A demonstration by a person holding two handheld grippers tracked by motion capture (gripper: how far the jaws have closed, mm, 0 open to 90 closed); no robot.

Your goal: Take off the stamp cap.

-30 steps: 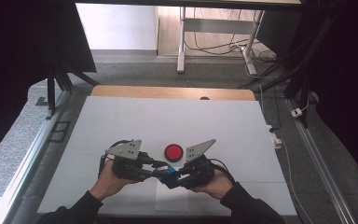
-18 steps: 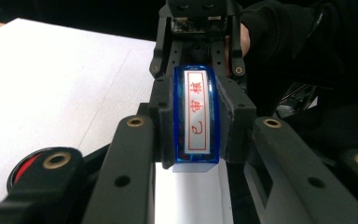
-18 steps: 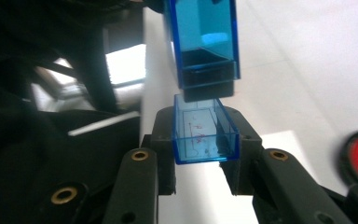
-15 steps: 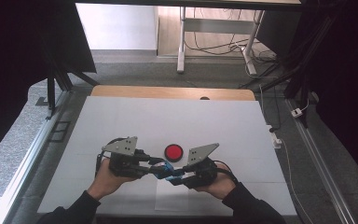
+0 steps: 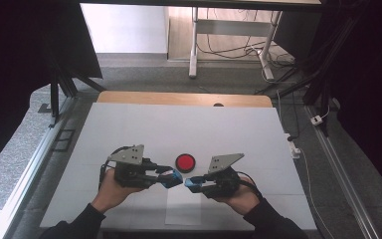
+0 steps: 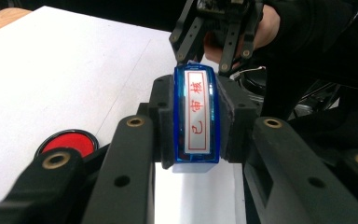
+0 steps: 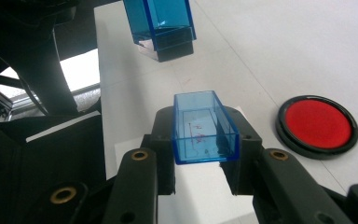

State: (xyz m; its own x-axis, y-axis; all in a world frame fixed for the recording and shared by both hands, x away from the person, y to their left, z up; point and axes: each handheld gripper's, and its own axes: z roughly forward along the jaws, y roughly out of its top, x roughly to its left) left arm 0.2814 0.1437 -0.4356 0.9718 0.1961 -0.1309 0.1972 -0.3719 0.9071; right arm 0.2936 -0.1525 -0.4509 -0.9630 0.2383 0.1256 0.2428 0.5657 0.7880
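Left gripper (image 5: pixel 171 178) with fingers (image 6: pixel 137 140) clamped on blue stamp body (image 6: pixel 196 116), right gripper (image 5: pixel 194 183) with fingers (image 7: pixel 254 140) clamped on blue stamp cap (image 7: pixel 204 127), both held just apart above white tabletop (image 5: pixel 129 124), red ink pad (image 5: pixel 185 162) just beyond them

A white desk (image 5: pixel 129 129) stands on grey floor (image 5: pixel 144 74); black curtains (image 5: pixel 10 59) flank it, cables (image 5: pixel 229 47) lie beyond.
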